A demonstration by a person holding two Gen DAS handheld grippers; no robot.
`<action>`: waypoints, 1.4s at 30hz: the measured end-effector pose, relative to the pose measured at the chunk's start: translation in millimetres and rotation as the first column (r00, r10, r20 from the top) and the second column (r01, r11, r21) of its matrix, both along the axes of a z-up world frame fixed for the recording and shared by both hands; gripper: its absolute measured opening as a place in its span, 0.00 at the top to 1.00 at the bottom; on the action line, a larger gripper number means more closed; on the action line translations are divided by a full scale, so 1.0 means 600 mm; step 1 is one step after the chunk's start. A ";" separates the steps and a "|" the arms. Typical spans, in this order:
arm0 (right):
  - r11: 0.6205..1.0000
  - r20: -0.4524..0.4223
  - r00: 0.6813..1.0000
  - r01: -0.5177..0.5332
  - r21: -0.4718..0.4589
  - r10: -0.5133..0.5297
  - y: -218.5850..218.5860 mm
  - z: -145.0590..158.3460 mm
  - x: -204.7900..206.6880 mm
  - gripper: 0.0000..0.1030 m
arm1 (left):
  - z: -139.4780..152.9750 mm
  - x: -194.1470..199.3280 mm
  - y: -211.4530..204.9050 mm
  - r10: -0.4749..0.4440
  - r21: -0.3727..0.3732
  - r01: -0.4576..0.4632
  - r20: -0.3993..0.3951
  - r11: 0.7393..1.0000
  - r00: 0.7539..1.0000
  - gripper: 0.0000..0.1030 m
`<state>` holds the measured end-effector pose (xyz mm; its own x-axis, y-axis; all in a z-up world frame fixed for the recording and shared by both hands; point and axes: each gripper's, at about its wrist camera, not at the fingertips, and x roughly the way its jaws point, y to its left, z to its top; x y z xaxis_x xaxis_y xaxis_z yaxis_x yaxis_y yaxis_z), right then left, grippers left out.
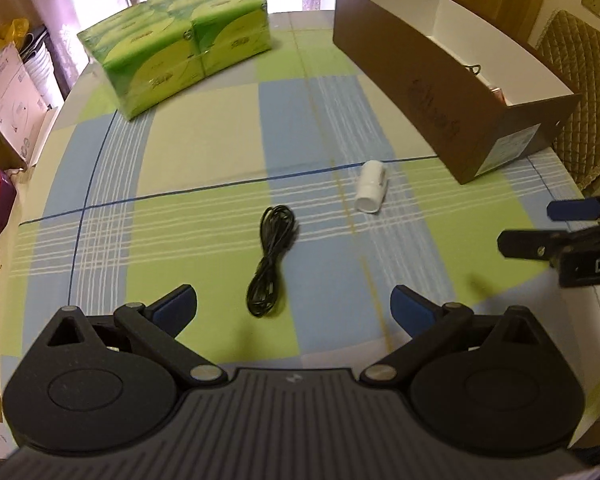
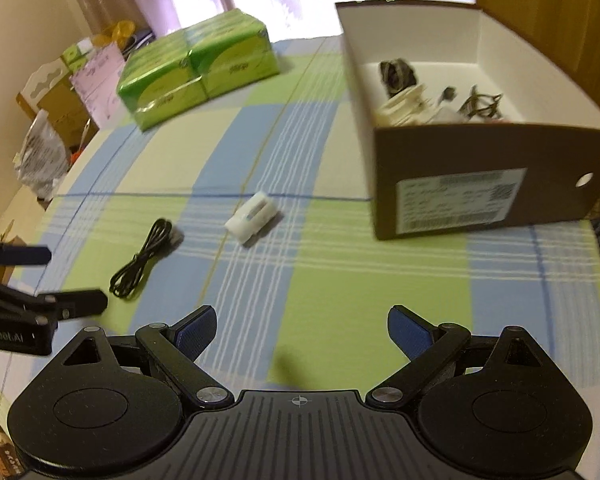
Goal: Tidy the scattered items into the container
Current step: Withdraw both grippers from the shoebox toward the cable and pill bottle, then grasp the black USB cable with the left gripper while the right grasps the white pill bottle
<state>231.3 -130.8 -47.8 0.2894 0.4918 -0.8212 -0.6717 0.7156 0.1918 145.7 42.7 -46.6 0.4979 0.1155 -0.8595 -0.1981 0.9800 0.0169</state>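
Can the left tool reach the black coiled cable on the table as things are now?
Probably yes. The left tool is open, and the black coiled cable lies straight ahead between its fingers' line, with only bare tablecloth between. The white cylinder lies off to the side.

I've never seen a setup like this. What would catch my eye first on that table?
Probably the bright green tissue pack at the far left of the checked tablecloth. Next, the brown cardboard box at the right, already holding small items. On the cloth between them lie a coiled black cable and a small white plastic piece, with both grippers, left gripper and right gripper, open above the near edge.
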 end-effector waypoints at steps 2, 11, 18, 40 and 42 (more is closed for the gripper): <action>1.000 -0.002 1.000 -0.017 0.001 0.017 0.009 -0.013 -0.004 0.06 | -0.005 -0.002 0.006 -0.005 0.011 0.005 0.011 1.000 1.000 0.02; 0.999 -0.018 0.999 -0.043 0.004 0.043 0.036 -0.051 0.013 0.06 | -0.031 0.016 0.022 -0.065 0.022 0.064 0.031 0.998 0.997 0.18; 0.998 -0.036 0.997 -0.062 0.003 0.062 0.059 -0.064 0.031 0.06 | -0.061 0.050 0.039 -0.124 0.004 0.124 0.016 0.992 0.992 0.38; 0.976 0.154 0.964 -0.218 -0.016 0.218 0.152 -0.103 0.035 0.06 | -0.105 0.103 0.139 0.055 -0.070 -0.057 -0.025 0.996 0.998 0.88; 0.976 0.177 0.960 -0.218 -0.015 0.217 0.160 -0.108 0.041 0.06 | -0.108 0.105 0.139 0.054 -0.072 -0.056 -0.026 0.996 0.998 0.88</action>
<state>256.2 -34.9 -112.9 0.3154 0.5627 -0.7642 -0.8345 0.5478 0.0590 208.4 126.2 -111.2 0.4716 0.0786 -0.8783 -0.2522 0.9664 -0.0490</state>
